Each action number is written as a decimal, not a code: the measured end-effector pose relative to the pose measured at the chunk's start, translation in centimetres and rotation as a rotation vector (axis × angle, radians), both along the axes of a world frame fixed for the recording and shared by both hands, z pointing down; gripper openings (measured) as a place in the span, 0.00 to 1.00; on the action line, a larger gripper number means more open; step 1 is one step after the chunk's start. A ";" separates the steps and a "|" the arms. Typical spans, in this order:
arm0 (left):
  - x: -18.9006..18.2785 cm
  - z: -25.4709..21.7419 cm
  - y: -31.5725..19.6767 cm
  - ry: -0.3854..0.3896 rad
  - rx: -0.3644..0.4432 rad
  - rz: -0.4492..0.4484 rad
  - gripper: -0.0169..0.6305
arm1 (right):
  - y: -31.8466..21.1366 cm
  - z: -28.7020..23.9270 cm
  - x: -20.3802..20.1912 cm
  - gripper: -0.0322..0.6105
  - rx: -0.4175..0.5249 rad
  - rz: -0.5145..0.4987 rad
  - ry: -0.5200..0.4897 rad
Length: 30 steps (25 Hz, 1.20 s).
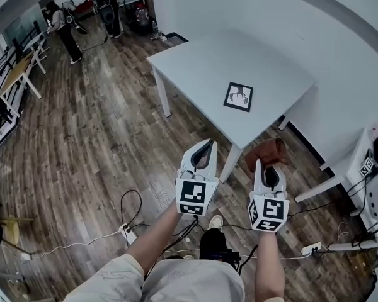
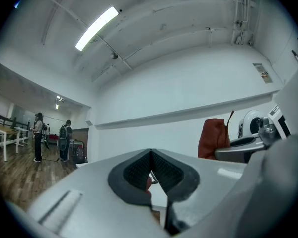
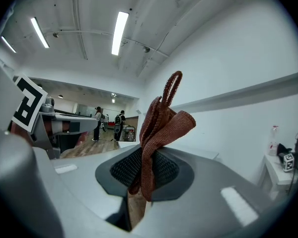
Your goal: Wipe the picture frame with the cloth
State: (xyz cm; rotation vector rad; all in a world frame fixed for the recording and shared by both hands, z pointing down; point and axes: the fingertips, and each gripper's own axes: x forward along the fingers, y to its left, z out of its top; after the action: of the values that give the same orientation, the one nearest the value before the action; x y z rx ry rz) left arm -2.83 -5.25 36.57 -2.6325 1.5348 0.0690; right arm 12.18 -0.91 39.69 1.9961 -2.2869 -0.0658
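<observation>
A black picture frame (image 1: 238,97) with a white mat lies flat on the white table (image 1: 201,68), near its front right corner. My right gripper (image 1: 265,162) is shut on a reddish-brown cloth (image 3: 157,128), which bunches up above the jaws and shows as a brown wad (image 1: 265,151) just off the table's corner. My left gripper (image 1: 204,151) hovers below the table's front edge, its jaws closed together with nothing between them. In the left gripper view the cloth (image 2: 212,137) stands at the right beside the right gripper. Both grippers are short of the frame.
Wood floor lies around the table, with cables and power strips (image 1: 129,233) near my feet. A white stand with equipment (image 1: 372,168) is at the right. People (image 1: 66,27) stand far off at the back left by desks (image 1: 19,71).
</observation>
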 end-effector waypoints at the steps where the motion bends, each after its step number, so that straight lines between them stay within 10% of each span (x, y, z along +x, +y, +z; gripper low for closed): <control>1: 0.5 0.1 -1.5 0.001 -0.002 -0.008 0.03 | -1.6 0.0 0.6 0.17 -0.002 -0.006 0.000; 15: 5.7 0.1 -17.8 0.016 -0.033 -0.085 0.03 | -18.4 0.7 7.0 0.17 -0.038 -0.052 0.000; 30: 7.0 3.6 -32.8 -0.026 -0.083 0.023 0.03 | -34.0 5.4 5.9 0.17 -0.178 -0.025 -0.001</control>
State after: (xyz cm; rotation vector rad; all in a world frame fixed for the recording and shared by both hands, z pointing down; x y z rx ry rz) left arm 4.12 -38.09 40.18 -2.7032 1.5318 -0.0273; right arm 18.08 -34.89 45.11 1.8798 -2.2319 0.1323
